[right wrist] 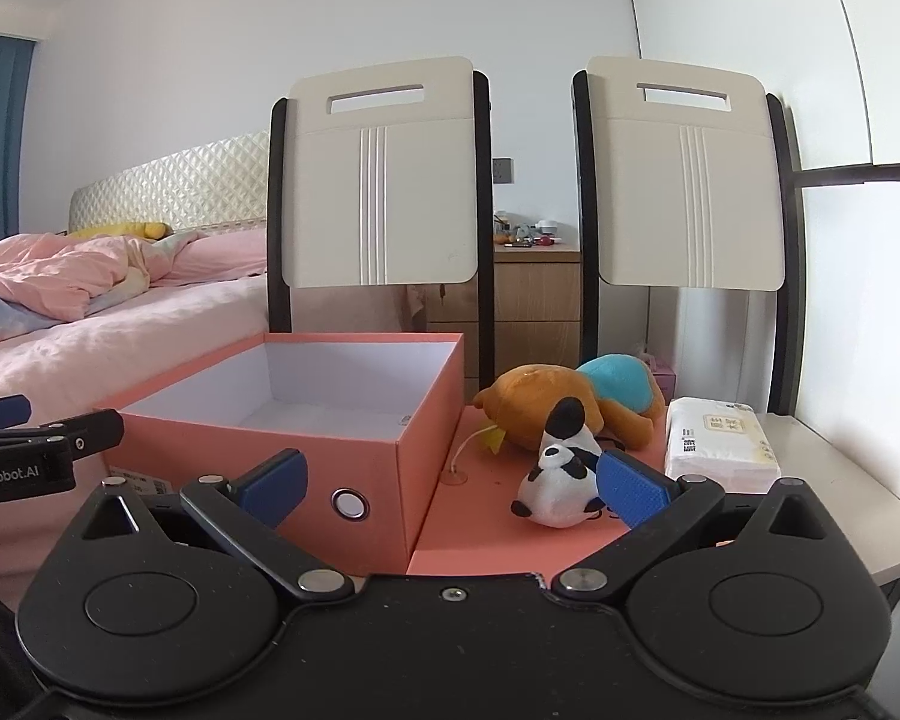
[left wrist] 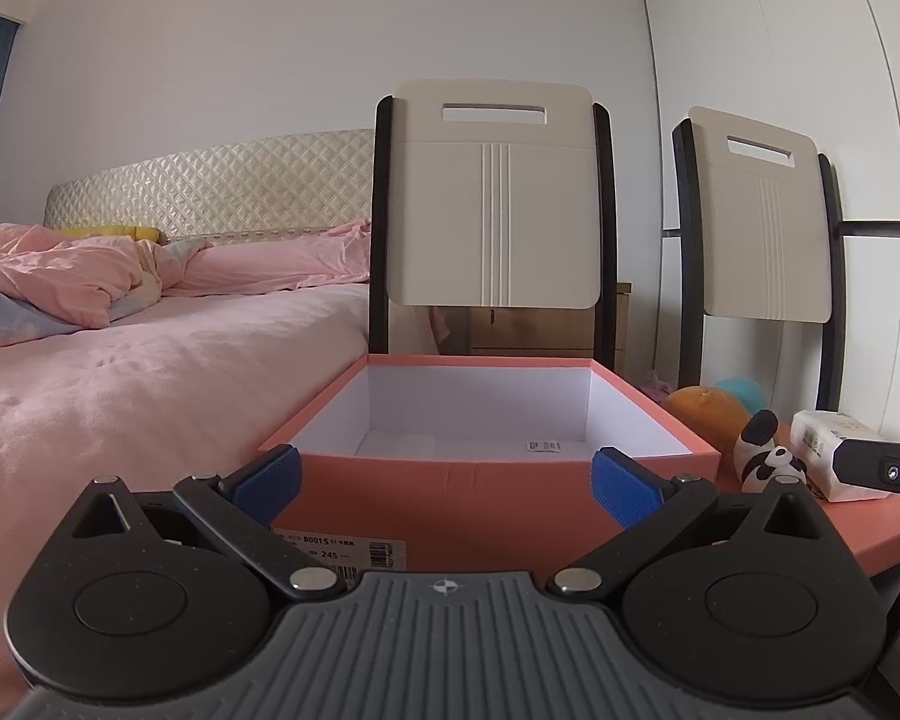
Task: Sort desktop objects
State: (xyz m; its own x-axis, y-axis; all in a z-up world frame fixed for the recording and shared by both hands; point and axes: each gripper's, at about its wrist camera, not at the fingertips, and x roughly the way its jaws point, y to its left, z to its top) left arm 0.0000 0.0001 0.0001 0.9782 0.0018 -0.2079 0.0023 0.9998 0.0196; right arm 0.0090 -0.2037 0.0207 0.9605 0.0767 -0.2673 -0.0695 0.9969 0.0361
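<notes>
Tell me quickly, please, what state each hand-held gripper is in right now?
Left hand-held gripper: open, holding nothing, fingers spread in front of the pink box.
Right hand-held gripper: open, holding nothing; panda plush just ahead, ungrasped.

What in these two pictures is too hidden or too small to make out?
- Box floor: near part hidden by its front wall, both views.
- Brown plush toy: face hidden behind the panda toy, right view.
- Tissue pack print: too small.
- Nightstand clutter: too small.

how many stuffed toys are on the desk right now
2: a panda near the right hand-held gripper, and an orange plush behind it. Others may be hidden.
</notes>
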